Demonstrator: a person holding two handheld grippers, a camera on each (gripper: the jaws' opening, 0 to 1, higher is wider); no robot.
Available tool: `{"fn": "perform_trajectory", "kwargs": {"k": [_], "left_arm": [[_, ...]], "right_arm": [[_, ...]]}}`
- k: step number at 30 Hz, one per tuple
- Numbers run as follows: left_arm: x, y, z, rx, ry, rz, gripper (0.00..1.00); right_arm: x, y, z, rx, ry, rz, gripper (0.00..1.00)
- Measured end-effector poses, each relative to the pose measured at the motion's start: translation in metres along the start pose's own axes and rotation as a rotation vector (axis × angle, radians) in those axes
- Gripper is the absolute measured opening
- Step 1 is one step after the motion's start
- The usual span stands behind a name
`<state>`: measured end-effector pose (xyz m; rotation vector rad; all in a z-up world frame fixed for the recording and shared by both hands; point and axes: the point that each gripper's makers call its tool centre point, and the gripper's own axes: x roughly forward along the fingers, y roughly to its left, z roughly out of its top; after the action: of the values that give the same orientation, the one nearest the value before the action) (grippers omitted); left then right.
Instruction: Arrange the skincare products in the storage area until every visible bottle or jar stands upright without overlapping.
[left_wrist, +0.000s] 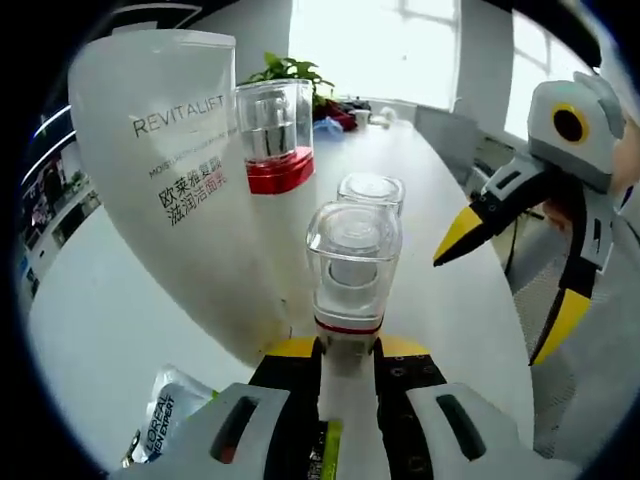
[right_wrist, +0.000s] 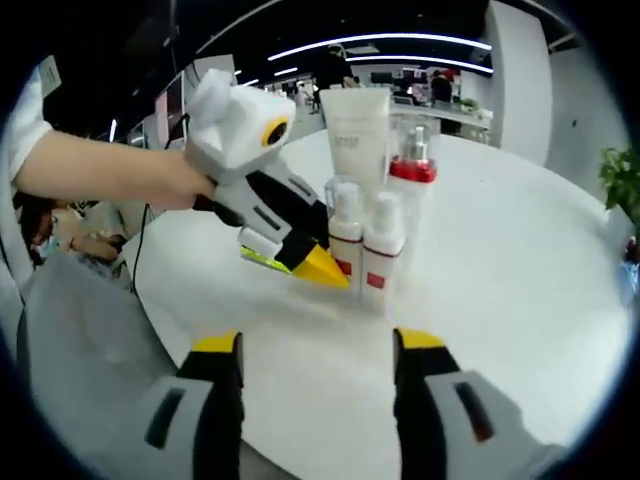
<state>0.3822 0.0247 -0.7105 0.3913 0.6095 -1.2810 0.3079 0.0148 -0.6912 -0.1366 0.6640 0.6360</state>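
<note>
Left gripper (left_wrist: 346, 350) pinching small white bottle with clear square cap (left_wrist: 352, 272) upright on white round tabletop (left_wrist: 120, 330) | matching bottle (left_wrist: 370, 192) just behind; tall white tube (left_wrist: 190, 170), red-collared pump bottle (left_wrist: 273, 135) beside | right gripper (right_wrist: 318, 352) spread, near.

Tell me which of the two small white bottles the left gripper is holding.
In the right gripper view, it is the left bottle of the pair: the left gripper's yellow tips close on its base. The other small bottle stands free beside it.
</note>
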Motion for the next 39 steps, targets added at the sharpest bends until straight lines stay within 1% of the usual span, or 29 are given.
{"fn": "perform_trajectory", "kwargs": {"k": [10, 13, 15, 18, 24, 28, 29, 33, 39], "left_arm": [[-0.006, -0.002, -0.008, -0.016, 0.024, 0.012, 0.27], [-0.01, -0.004, -0.011, -0.027, 0.027, 0.012, 0.29], [-0.014, -0.004, -0.013, -0.031, 0.029, 0.024, 0.31], [-0.02, -0.002, -0.018, -0.054, 0.03, 0.038, 0.34], [-0.034, -0.008, -0.025, -0.092, 0.039, 0.058, 0.41], [-0.044, -0.012, -0.035, -0.147, 0.059, 0.077, 0.45], [-0.047, -0.013, -0.04, -0.166, 0.069, 0.086, 0.46], [-0.059, -0.021, -0.051, -0.241, 0.064, 0.112, 0.52], [-0.078, -0.03, -0.068, -0.322, 0.071, 0.153, 0.59]], "right_arm": [[-0.004, 0.002, 0.002, -0.01, 0.002, -0.001, 0.63], [-0.006, 0.005, 0.003, -0.017, 0.002, 0.0, 0.64], [-0.007, 0.007, 0.004, -0.021, 0.0, 0.002, 0.64], [-0.009, 0.011, 0.006, -0.026, -0.001, 0.007, 0.66], [-0.012, 0.012, 0.009, -0.036, -0.005, 0.013, 0.7], [-0.016, 0.009, 0.01, -0.037, -0.004, 0.008, 0.73], [-0.017, 0.008, 0.01, -0.038, -0.004, 0.007, 0.74], [-0.023, 0.005, 0.01, -0.015, -0.009, 0.003, 0.77], [-0.031, 0.005, 0.009, 0.007, -0.027, 0.001, 0.79]]}}
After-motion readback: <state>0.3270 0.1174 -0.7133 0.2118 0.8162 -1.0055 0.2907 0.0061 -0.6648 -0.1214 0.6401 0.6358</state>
